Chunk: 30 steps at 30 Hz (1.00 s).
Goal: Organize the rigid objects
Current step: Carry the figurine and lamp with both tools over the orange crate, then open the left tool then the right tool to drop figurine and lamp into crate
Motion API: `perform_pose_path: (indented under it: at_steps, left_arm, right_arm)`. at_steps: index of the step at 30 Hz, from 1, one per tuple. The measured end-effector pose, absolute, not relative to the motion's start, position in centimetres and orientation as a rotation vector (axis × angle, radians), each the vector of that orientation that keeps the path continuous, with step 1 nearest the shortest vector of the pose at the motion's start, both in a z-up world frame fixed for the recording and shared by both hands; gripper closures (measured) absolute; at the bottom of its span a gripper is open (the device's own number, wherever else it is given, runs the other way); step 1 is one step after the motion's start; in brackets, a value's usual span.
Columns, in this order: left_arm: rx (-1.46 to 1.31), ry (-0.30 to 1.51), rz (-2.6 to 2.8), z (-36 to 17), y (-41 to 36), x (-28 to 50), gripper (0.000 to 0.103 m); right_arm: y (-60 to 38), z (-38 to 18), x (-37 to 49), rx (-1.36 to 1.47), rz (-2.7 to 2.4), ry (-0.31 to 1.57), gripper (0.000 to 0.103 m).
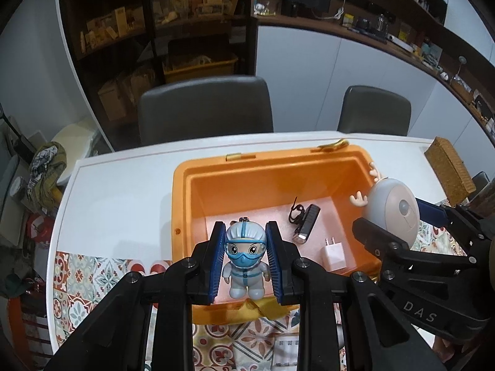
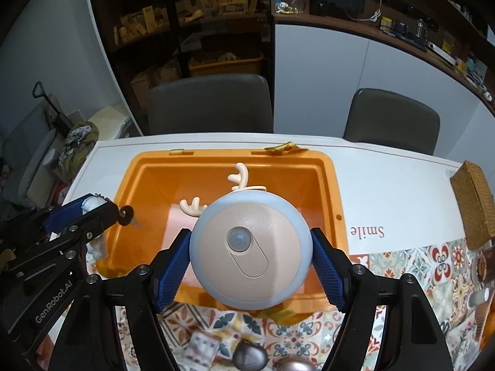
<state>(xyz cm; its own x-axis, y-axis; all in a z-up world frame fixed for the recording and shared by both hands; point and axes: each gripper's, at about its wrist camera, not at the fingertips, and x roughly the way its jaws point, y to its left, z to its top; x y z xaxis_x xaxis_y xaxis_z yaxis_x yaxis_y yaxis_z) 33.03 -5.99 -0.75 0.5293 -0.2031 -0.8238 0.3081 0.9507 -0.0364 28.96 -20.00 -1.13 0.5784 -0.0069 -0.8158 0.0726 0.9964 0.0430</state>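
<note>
Two items already in the orange bin [image 1: 185, 191]: bike light [image 1: 304, 224], white charger [image 1: 334, 253]. Left gripper [image 1: 246, 256] clamps medic figurine [image 1: 246, 262] over bin's near edge. Right view: right gripper [image 2: 250, 266] grips antlered sensor night light [image 2: 250, 253] above bin; wicker box [image 2: 473, 204] off right on table [image 2: 386, 191]

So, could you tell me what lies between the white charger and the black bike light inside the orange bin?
Nothing: in the left wrist view only bare pinkish bin floor separates the white charger from the black bike light in the orange bin.
</note>
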Motion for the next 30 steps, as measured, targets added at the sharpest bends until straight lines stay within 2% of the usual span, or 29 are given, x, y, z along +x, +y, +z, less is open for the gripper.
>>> perform_pose_path:
  at_steps: [19, 30]
  left_arm:
    - [0.141, 1.096, -0.297, -5.6, -7.2, 35.3, 0.076]
    - [0.183, 1.102, -0.252, -5.9, -7.2, 35.2, 0.074]
  right_arm:
    - [-20.5, -5.8, 31.7, 0.067, -0.056, 1.074, 0.028]
    - [-20.7, -6.4, 31.9, 0.073, -0.064, 1.091, 0.028]
